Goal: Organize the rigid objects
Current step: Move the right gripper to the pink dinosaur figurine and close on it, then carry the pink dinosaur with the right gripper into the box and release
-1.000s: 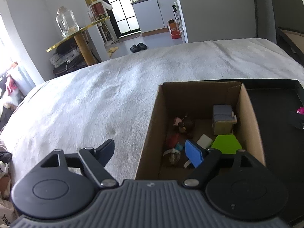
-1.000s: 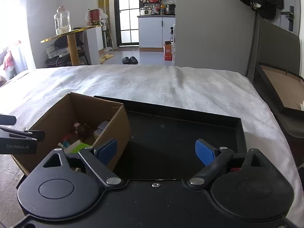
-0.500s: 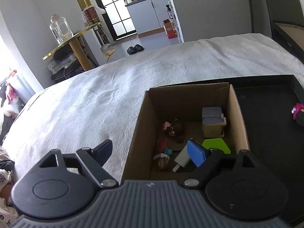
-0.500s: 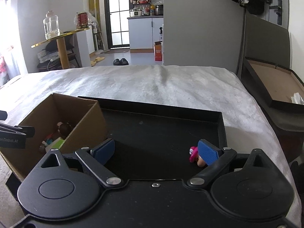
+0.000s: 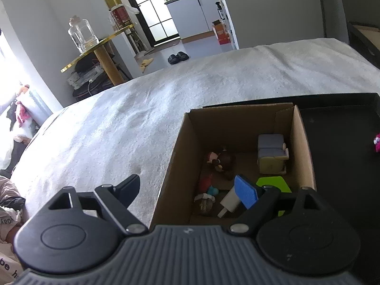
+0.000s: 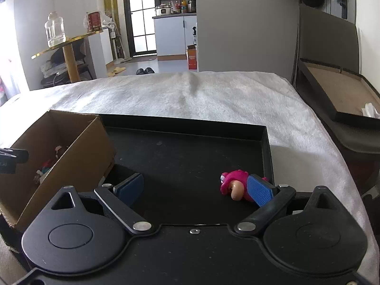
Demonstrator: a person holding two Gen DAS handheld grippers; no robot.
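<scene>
An open cardboard box (image 5: 301,142) stands in the left end of a black tray (image 6: 190,121) on a white-covered bed. Inside lie a brown figure (image 5: 224,160), a grey and beige toy sofa (image 5: 272,153), a green flat piece (image 5: 273,182) and a white piece (image 5: 230,201). My left gripper (image 5: 187,190) is open and straddles the box's left wall, holding nothing. A pink toy figure (image 6: 231,182) lies on the tray floor just inside my right gripper's right finger. The right gripper (image 6: 193,187) is open over the tray, its pads not pressing the toy.
The cardboard box (image 6: 71,156) borders the right gripper's left finger, with the left gripper's tip (image 6: 11,160) above it. The pink toy (image 5: 377,141) shows at the left wrist view's right edge. A dark open case (image 6: 332,90) sits to the right of the bed.
The right gripper has shifted right and slightly down over the tray, and the pink toy has come into view beside its right finger. The left gripper has drifted a little along the box.
</scene>
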